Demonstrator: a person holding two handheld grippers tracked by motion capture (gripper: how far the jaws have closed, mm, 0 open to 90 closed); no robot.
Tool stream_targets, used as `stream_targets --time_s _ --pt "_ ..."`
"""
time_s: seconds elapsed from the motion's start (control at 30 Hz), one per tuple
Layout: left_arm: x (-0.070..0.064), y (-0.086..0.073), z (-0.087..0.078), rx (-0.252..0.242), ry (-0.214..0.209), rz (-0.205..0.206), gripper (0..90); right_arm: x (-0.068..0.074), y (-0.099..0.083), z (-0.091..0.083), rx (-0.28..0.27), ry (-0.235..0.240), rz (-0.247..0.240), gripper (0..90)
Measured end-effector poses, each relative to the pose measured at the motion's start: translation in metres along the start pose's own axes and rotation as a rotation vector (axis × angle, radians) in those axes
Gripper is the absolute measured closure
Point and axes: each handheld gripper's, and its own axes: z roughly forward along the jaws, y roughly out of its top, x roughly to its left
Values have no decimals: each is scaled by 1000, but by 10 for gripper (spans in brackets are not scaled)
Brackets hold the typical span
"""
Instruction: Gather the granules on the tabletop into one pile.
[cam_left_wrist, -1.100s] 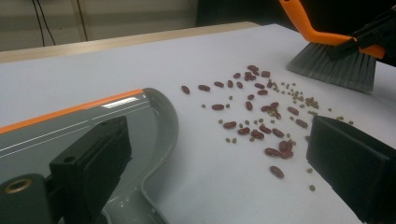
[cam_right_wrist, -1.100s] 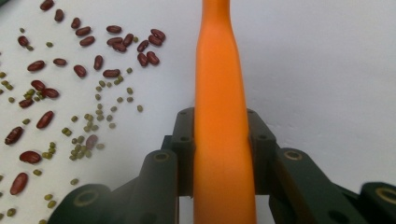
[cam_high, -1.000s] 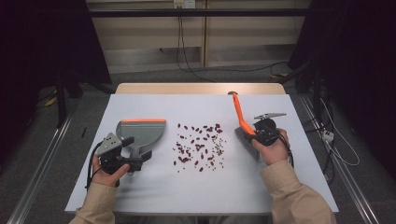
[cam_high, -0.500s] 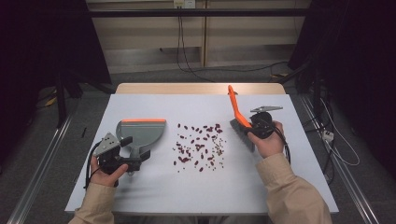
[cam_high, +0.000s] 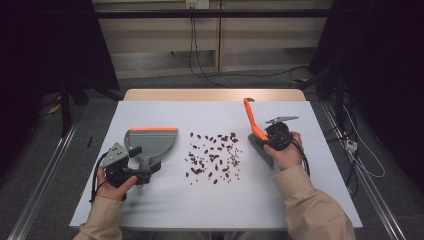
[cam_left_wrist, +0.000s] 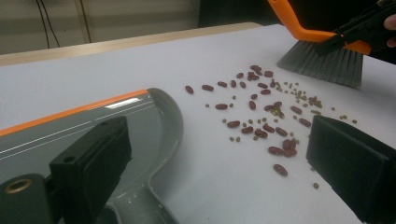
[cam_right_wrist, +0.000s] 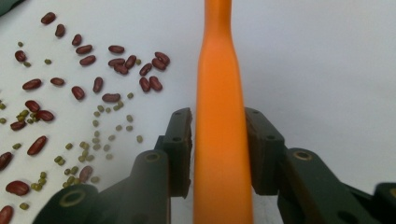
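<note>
A grey dustpan (cam_high: 150, 141) with an orange lip lies left of centre on the white table. Its handle runs toward my left gripper (cam_high: 148, 169). In the left gripper view the jaws stand wide apart, the left gripper (cam_left_wrist: 219, 163) is open, and the dustpan (cam_left_wrist: 93, 126) lies by the left jaw. Red beans and small green ones (cam_high: 215, 156) are scattered mid-table. My right gripper (cam_high: 270, 139) is shut on the orange handle of a brush (cam_high: 251, 120), whose grey bristles rest just right of the beans. Both pads of the right gripper (cam_right_wrist: 219, 149) press the brush handle (cam_right_wrist: 219, 70).
The white table (cam_high: 200, 210) has a wooden strip along its far edge (cam_high: 215, 94). Cables lie on the floor behind it and to the right. Metal rails run along both sides of the table.
The right gripper has carried the brush slightly left toward the beans, handle now more upright. The left gripper and dustpan have stayed in place.
</note>
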Motion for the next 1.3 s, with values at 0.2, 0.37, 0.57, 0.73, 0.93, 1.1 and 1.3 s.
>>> stream_targets --time_s 0.2,0.37,0.57,0.73,0.93,1.1,1.3 --pt "0 0 0 1 0 2 64 2 6 3 44 -16 -20 701" --pt "0 0 0 1 0 1 64 1 5 5 36 -27 -7 712" --pt "2 0 0 1 2 -2 64 -4 12 9 -27 41 -13 712" --pt "3 -1 -1 -1 4 -9 64 -5 28 20 -72 75 -64 712" --pt "3 0 -1 -5 7 -15 64 -1 53 44 -114 77 -189 712" --pt "5 -1 -1 -4 13 -17 64 3 68 67 -112 45 -287 712" --pt "4 -2 0 6 14 -4 64 12 69 83 -71 99 -373 712"
